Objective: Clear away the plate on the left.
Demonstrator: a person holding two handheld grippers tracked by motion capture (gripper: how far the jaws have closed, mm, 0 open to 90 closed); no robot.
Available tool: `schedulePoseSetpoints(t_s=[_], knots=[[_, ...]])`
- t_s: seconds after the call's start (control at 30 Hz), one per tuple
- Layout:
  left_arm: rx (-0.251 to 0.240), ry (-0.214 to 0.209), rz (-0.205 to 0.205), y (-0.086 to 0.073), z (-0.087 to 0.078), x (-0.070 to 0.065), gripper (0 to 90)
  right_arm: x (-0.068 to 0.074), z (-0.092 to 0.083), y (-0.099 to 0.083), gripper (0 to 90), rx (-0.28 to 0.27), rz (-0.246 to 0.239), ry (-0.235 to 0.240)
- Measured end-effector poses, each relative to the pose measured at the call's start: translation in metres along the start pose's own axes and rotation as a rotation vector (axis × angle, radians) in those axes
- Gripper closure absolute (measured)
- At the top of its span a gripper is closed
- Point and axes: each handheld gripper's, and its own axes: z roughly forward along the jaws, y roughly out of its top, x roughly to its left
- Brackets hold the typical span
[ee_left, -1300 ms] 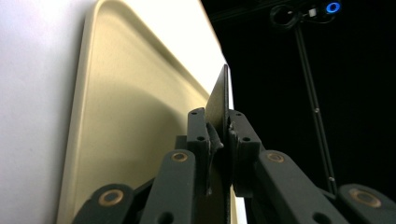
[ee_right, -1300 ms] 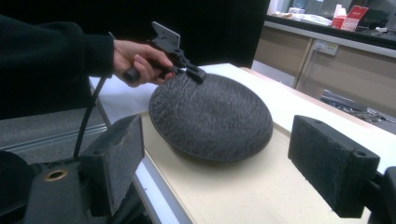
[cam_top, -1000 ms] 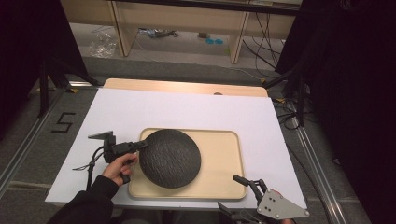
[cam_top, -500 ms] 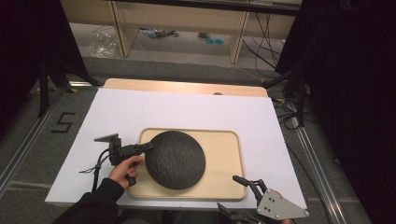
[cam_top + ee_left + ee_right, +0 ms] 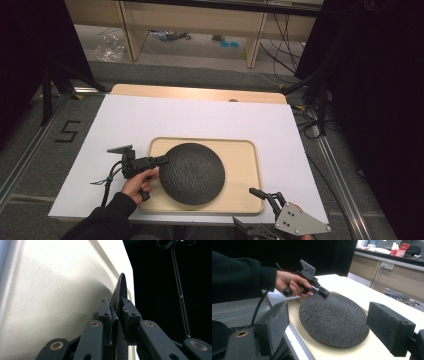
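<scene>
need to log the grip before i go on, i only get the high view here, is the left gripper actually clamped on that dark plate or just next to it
Observer: Clamped. In the left gripper view the jaws of the left gripper stand on either side of the dark plate, pinching its rim.
Operator: is the plate flat on the tray
Observer: Not at the held edge. In the left gripper view the rim stands off the tray there. The right gripper view shows the plate's near edge down on the tray.
Operator: and the right one, open or shut
Observer: Open. In its own view the right gripper has its pads wide apart, holding nothing, short of the plate.
</scene>
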Motion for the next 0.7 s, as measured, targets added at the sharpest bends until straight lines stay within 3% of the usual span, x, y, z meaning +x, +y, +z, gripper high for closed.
schedulePoseSetpoints(t_s=[0.07,0.1,0.17,0.23,0.37,0.43,0.53,0.63,0.7], knots=[[0.001,0.006,-0.021,-0.001,0.002,-0.001,78.2,0.0,-0.001,0.0,19.3,0.009,-0.004,0.003],[0.016,0.005,-0.002,0.0,0.003,0.001,78.1,0.0,-0.001,0.0,19.3,0.008,-0.004,0.003],[0.022,0.014,-0.02,0.0,0.006,0.0,77.6,0.0,0.0,0.0,19.3,0.001,-0.001,0.004],[0.017,0.003,0.002,-0.001,0.009,0.002,75.6,0.0,0.0,0.0,19.3,0.004,-0.003,0.006],[0.039,0.007,-0.022,-0.003,0.014,0.0,72.7,0.0,0.0,0.0,19.4,0.009,-0.003,0.008],[0.046,-0.007,0.014,-0.002,0.015,0.004,70.4,0.0,-0.001,0.0,19.3,0.009,-0.004,0.005],[0.048,-0.01,-0.019,-0.003,0.015,0.002,67.3,0.0,0.0,0.0,19.3,0.01,-0.005,0.011],[0.051,-0.017,-0.015,-0.003,0.018,0.004,65.3,0.0,0.0,0.0,19.3,0.008,-0.004,0.009],[0.072,0.003,0.004,-0.002,0.018,0.005,63.1,0.001,-0.002,0.0,19.4,0.025,-0.007,0.003]])
